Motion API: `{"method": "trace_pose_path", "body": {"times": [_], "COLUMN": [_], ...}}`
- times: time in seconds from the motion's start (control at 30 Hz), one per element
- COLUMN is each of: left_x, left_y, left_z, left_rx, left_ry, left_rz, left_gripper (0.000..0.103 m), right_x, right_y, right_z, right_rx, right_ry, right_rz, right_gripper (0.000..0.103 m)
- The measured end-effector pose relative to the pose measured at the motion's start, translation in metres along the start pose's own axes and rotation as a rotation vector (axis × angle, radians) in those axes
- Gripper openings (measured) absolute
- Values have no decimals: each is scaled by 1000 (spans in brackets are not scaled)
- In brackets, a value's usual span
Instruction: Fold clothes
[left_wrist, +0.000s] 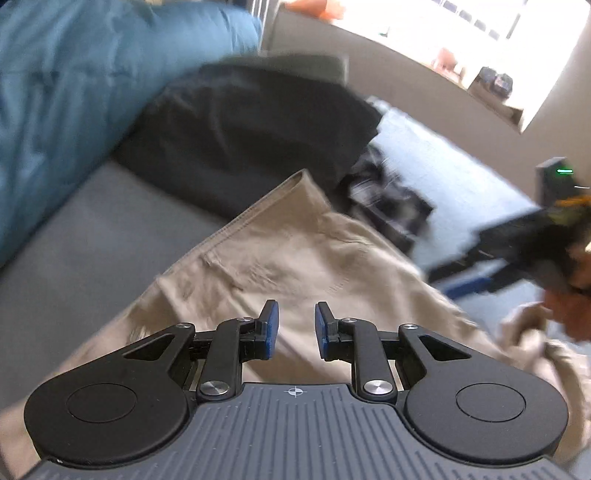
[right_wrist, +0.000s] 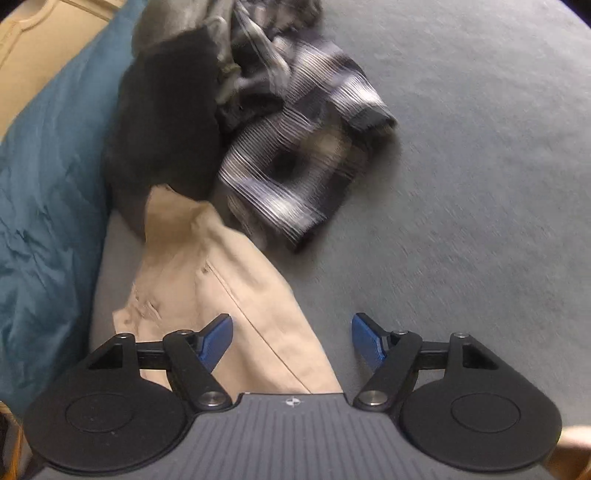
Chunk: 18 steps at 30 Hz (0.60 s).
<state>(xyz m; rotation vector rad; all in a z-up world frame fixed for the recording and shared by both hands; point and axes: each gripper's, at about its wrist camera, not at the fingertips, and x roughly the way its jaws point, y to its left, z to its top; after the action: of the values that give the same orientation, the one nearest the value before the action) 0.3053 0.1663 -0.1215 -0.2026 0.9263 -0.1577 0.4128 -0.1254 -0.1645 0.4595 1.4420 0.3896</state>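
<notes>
Two grippers are held over beige trousers (right_wrist: 221, 280) spread on a grey bed (right_wrist: 461, 184). Left gripper (left_wrist: 296, 328) fingers are narrowly parted, nothing pinched; right gripper (right_wrist: 291, 341) fingers are spread wide

The trousers (right_wrist: 229, 295) lie on the bed (right_wrist: 461, 184), the quilt (right_wrist: 48, 206) to their left, the patterned shirt (right_wrist: 295, 162) beyond them.

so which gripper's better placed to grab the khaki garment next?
Probably right. The right gripper is wide open, with the edge of the beige khaki garment between its fingers. The left gripper hovers over the same fabric, jaws narrow and empty.
</notes>
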Motion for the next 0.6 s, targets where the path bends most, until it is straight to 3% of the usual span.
{"method": "trace_pose_path", "body": {"times": [0.13,0.17,0.23,0.27,0.33,0.5,0.57,0.6], "left_x": [40,47,50,49,49,51,52,51], "left_y": [7,8,6,3,0,-4,-7,-8], "left_z": [5,4,-3,-4,-7,-9,-11,-12], "left_rx": [14,11,23,30,30,37,49,52], "left_ry": [54,66,48,42,33,13,4,-2], "left_rz": [67,79,90,99,109,142,160,166], "left_gripper": [21,22,22,22,22,22,22,22], "right_x": [8,10,12,13,8,-10,5,16], "right_y": [7,11,26,34,58,144,157,150], "right_z": [-6,-10,-18,-21,-28,-47,-43,-40], "right_rx": [-35,-55,-131,-171,-290,-772,-891,-887], "right_ry": [19,13,-9,-20,-68,-286,-297,-274], "right_rz": [-52,-75,-148,-185,-282,-546,-621,-644], "right_gripper": [59,52,18,8,7,5,6,6]}}
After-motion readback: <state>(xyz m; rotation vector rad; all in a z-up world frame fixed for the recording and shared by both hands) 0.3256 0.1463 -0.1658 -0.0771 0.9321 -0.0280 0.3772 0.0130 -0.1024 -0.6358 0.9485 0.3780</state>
